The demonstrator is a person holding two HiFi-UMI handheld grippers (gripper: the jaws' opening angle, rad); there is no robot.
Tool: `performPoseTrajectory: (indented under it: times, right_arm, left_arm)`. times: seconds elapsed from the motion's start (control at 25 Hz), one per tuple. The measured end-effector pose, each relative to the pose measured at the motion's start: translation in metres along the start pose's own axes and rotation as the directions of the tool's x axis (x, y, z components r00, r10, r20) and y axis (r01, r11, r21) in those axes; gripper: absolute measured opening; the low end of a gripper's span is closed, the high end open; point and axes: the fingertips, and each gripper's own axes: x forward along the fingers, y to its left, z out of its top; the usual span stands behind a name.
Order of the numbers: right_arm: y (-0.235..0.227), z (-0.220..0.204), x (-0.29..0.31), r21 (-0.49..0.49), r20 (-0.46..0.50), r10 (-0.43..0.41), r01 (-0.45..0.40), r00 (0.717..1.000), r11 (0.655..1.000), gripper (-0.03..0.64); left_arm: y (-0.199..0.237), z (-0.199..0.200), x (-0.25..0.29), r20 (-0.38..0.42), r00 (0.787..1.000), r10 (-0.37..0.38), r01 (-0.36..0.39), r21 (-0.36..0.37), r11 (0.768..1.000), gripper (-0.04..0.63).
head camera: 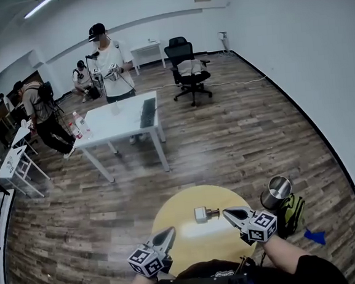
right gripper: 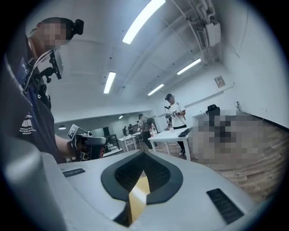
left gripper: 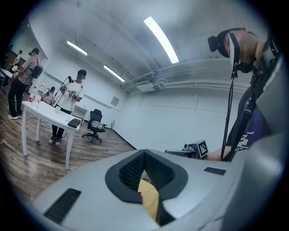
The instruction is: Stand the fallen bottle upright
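The bottle lies sideways on the table, neck toward the right tongs just beside it; the left tongs sit farther off; both pairs closed, empty.

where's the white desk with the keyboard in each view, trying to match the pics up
Head view: the white desk sits upper left of centre, across the wood floor.
Left gripper view: it is at the far left, at mid-height.
Right gripper view: it is just right of centre, small and distant.
Shared landmark: the person in a white shirt standing behind it.
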Motion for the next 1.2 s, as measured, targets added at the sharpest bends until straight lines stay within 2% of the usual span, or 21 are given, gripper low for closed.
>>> performPoseTrajectory:
  times: [0.08,0.4,0.56,0.68,0.76,0.84,0.88,0.92,1.04,1.12,1.2]
  right_arm:
    - [0.005,0.011,0.009,-0.027,0.011,0.0,0.001,1.0,1.0,-0.006]
    - [0.005,0.017,0.035,-0.001,0.015,-0.008,0.008,1.0,1.0,-0.006]
    - [-0.008,-0.004,0.042,0.092,-0.01,-0.02,0.021,1.0,0.996,-0.006]
    - [-0.032,-0.052,0.054,0.227,-0.065,-0.039,0.053,0.997,0.972,-0.005]
    - [-0.053,-0.096,0.066,0.336,-0.103,-0.051,0.083,0.993,0.938,0.003]
    - [-0.076,-0.14,0.08,0.446,-0.126,-0.062,0.113,0.99,0.888,0.022]
    - [-0.089,-0.162,0.087,0.502,-0.136,-0.069,0.128,0.988,0.855,0.04]
    - [-0.102,-0.184,0.093,0.555,-0.149,-0.078,0.149,0.986,0.819,0.088]
    - [-0.136,-0.245,0.105,0.655,-0.207,-0.124,0.231,0.97,0.72,0.108]
    - [-0.152,-0.267,0.113,0.715,-0.204,-0.15,0.252,0.967,0.652,0.126]
    - [-0.166,-0.279,0.119,0.785,-0.176,-0.182,0.25,0.967,0.567,0.155]
  left_arm:
    - [0.009,0.006,-0.004,0.005,1.0,-0.012,0.012,0.001,1.0,0.017]
    - [0.032,0.01,-0.008,-0.002,1.0,-0.025,0.025,-0.007,1.0,0.017]
    - [0.045,-0.004,-0.004,-0.023,1.0,-0.016,0.016,-0.018,1.0,0.017]
    - [0.062,-0.032,0.008,-0.059,0.998,-0.007,0.005,-0.034,0.999,0.017]
    - [0.079,-0.06,0.02,-0.09,0.996,-0.004,-0.001,-0.054,0.999,0.017]
    - [0.098,-0.089,0.033,-0.118,0.993,-0.006,-0.003,-0.077,0.997,0.017]
    - [0.108,-0.104,0.04,-0.132,0.991,-0.008,-0.004,-0.089,0.996,0.017]
    - [0.117,-0.118,0.047,-0.144,0.99,-0.01,-0.005,-0.1,0.995,0.017]
    - [0.141,-0.154,0.066,-0.173,0.985,-0.013,-0.011,-0.137,0.991,0.017]
    - [0.153,-0.173,0.077,-0.19,0.982,-0.015,-0.017,-0.165,0.986,0.017]
    - [0.16,-0.188,0.086,-0.204,0.979,-0.021,-0.018,-0.188,0.982,0.017]
